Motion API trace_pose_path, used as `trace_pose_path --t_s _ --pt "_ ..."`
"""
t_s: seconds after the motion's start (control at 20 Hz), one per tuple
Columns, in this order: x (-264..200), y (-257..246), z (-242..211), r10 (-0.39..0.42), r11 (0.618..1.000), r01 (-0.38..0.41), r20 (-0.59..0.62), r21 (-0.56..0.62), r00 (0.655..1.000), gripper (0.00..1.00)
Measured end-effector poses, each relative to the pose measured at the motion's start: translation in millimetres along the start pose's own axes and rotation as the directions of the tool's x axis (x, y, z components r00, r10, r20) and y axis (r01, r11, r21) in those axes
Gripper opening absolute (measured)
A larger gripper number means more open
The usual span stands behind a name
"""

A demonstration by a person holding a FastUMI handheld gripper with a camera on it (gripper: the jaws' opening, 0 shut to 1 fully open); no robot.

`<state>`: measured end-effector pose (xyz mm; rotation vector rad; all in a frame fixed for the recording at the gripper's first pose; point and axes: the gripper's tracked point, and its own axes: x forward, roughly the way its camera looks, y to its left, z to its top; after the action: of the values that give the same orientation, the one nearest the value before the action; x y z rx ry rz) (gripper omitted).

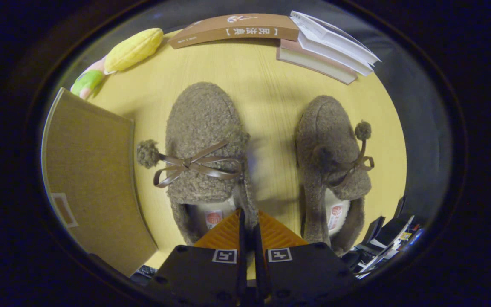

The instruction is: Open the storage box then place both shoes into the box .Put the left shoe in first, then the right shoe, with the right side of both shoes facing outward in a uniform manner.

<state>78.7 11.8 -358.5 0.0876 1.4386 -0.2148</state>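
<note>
Fuzzy brown left shoe (pixel 205 149), ribbon bow, pompom; tongs (pixel 249 221) pinching its heel wall

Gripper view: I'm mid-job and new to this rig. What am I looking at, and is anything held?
This picture comes from a fisheye camera riding on a hand-held two-finger gripper, looking forward along its orange ribbed fingers. They stand nearly closed on the inner side wall of the near fuzzy brown slipper with a ribbon bow, beside its heel opening, so that slipper looks pinched, though I cannot confirm a firm grip. A matching second fuzzy brown slipper lies alongside. Both rest on a round yellow wooden table. Beside the first slipper sits a brown cardboard storage box, its top still closed. Beyond lie a yellow plush toy, a brown paperback book and stacked white-paged books.
</note>
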Motion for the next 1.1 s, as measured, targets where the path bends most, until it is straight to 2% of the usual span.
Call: trace_pose_path --t_s 0.25,0.35,0.5,0.75,0.95,1.1 --pt "-2 1 -1 0.007 1.000 -0.007 0.003 0.002 1.000 0.06" --pt "-6 9 -5 0.051 0.999 -0.051 -0.016 -0.012 0.999 0.05" --pt "-13 9 -4 0.031 0.999 -0.031 0.005 0.014 1.000 0.05" --pt "-45 -11 -15 -0.128 0.991 0.127 -0.018 -0.030 0.992 0.04" --pt "-69 -10 -20 -0.163 0.987 0.163 -0.002 0.010 0.987 0.04" --pt "-102 -10 -21 -0.220 0.975 0.220 0.022 0.022 0.975 0.04"
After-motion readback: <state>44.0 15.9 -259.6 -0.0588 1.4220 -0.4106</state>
